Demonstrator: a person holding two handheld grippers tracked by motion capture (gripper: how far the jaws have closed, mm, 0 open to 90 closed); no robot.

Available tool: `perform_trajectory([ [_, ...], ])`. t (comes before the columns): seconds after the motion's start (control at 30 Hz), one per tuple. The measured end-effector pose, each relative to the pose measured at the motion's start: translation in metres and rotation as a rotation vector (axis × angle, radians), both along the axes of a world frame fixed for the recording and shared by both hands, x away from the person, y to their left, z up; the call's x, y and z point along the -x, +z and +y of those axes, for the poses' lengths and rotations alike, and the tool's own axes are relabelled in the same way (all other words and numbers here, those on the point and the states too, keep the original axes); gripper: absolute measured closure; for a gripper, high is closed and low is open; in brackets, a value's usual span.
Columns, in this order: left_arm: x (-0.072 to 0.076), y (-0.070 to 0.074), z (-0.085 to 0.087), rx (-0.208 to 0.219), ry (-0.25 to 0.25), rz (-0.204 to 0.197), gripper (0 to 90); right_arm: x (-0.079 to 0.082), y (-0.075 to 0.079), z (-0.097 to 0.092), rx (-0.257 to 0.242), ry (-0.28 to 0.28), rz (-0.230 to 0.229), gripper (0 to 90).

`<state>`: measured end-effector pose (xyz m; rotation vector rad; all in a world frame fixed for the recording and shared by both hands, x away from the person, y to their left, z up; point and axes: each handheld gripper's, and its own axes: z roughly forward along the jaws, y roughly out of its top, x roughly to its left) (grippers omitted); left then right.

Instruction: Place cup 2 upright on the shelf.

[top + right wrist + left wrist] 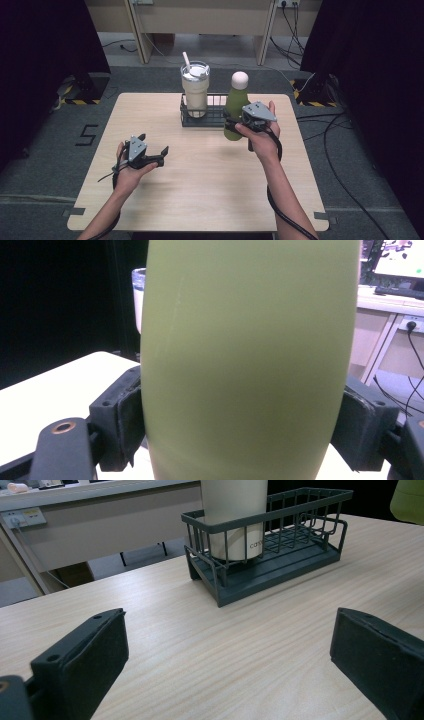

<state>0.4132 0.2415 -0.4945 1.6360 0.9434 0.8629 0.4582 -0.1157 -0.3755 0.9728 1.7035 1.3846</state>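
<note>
Right gripper (234, 121) clamps the green bottle (236, 107) upright, just beside the basket's (218, 121) right end. Left gripper (154, 148) rests over the table (210, 185), jaws wide apart, empty.

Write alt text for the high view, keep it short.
A person's right gripper is clamped on a green bottle at the right end of a dark wire basket that holds a lidded cup with a straw. The left gripper is open above the bare wooden table.
</note>
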Motion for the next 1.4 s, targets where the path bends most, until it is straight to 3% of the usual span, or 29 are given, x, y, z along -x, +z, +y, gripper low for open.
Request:
perform_trajectory([
  [1.4, -0.001, -0.001, 0.003, 0.008, 0.008, 0.006, 1.9, -0.046, 0.021, 0.004, -0.015, -0.062, 0.004, 21.4],
])
